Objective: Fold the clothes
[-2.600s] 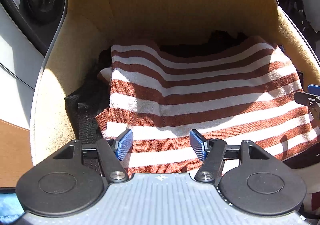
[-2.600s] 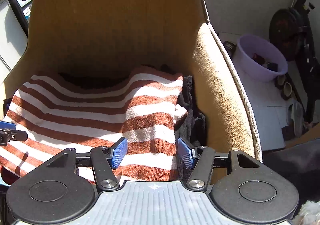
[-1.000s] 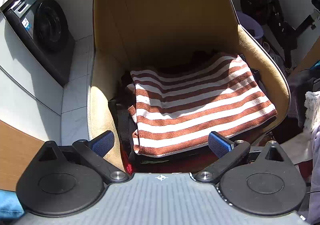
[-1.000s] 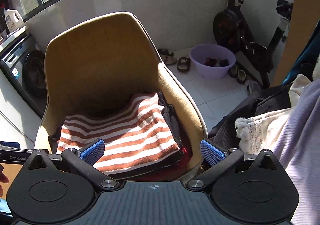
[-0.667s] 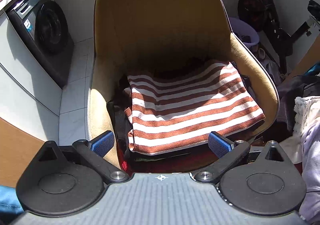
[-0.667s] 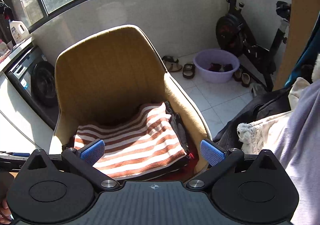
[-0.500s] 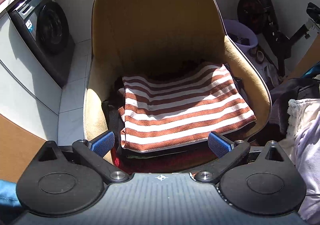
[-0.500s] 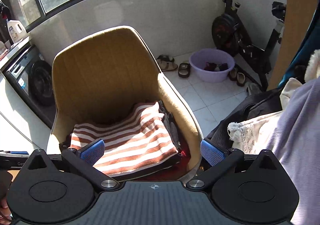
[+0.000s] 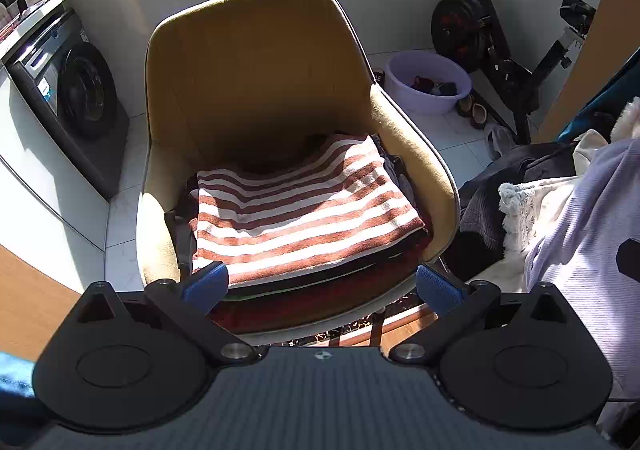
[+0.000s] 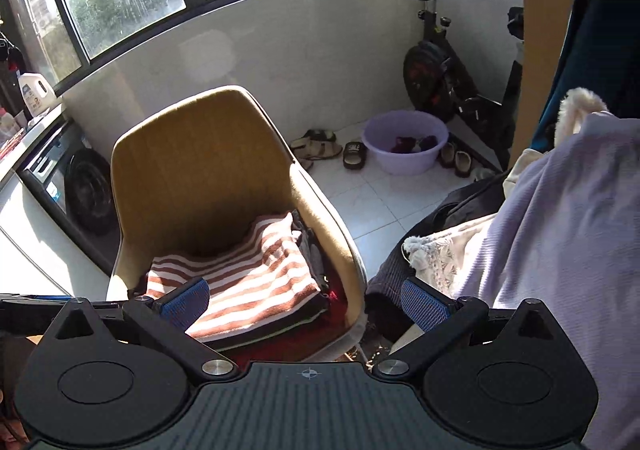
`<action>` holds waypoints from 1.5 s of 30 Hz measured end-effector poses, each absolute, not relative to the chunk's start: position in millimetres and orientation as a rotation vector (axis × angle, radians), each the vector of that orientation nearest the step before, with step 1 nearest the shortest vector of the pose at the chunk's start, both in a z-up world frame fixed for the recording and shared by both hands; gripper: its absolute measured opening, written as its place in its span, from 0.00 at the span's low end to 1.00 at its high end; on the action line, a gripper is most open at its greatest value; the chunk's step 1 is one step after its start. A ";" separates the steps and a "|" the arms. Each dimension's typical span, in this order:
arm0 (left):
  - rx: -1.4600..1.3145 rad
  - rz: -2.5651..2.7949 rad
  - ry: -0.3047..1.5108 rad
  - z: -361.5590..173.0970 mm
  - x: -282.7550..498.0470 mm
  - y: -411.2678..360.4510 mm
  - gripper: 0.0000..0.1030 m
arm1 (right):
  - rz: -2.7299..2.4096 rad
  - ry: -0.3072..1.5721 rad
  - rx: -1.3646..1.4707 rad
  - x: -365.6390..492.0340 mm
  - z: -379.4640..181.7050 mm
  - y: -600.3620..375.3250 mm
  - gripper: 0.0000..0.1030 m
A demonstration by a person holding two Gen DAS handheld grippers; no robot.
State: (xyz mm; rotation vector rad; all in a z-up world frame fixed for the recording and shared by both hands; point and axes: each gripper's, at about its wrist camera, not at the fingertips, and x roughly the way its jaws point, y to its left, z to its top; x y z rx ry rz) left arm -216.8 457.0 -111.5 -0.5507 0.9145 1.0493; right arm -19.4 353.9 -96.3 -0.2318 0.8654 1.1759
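A folded brown-and-white striped garment (image 9: 304, 206) (image 10: 244, 282) lies on top of a stack of dark folded clothes on the seat of a tan chair (image 9: 256, 62) (image 10: 192, 154). My left gripper (image 9: 320, 286) is open and empty, held back from the chair's front edge. The right gripper (image 10: 304, 306) is open and empty too, higher and farther from the chair. A heap of unfolded clothes, with a lilac garment (image 9: 580, 234) (image 10: 560, 234) and a white fluffy one (image 9: 516, 206) (image 10: 432, 254), lies at the right.
A washing machine (image 9: 72, 90) (image 10: 72, 182) stands left of the chair. Behind it to the right are a purple basin (image 9: 424, 86) (image 10: 404, 146), shoes (image 10: 320, 146) and an exercise bike (image 9: 500, 38) (image 10: 444, 66). White tiled floor surrounds the chair.
Both grippers have opened wide and pulled back and up from the striped garment, which stays folded on the chair. The whole chair and room have come into view.
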 end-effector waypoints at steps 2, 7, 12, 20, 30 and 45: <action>-0.546 1.048 0.913 -107.9 -213.6 444.2 0.99 | 1.171 0.866 -0.225 -17.5 -96.5 340.1 0.99; -0.552 1.046 0.910 -100.2 -213.1 413.3 0.99 | 1.154 0.876 -0.210 -15.0 -96.6 308.6 0.99; -0.593 1.049 0.896 -90.8 -222.7 386.0 0.99 | 1.155 0.846 -0.222 -21.4 -85.0 283.6 0.99; -0.587 1.049 0.860 -68.1 -240.6 341.1 0.99 | 1.198 0.794 -0.262 -39.0 -61.9 240.4 0.99; -0.584 1.020 0.843 -63.8 -262.2 308.5 0.99 | 1.121 0.808 -0.251 -78.6 -61.1 199.7 0.99; -0.511 0.959 0.888 -74.1 -324.1 274.8 0.99 | 0.932 0.803 -0.233 -166.0 -66.3 147.9 0.99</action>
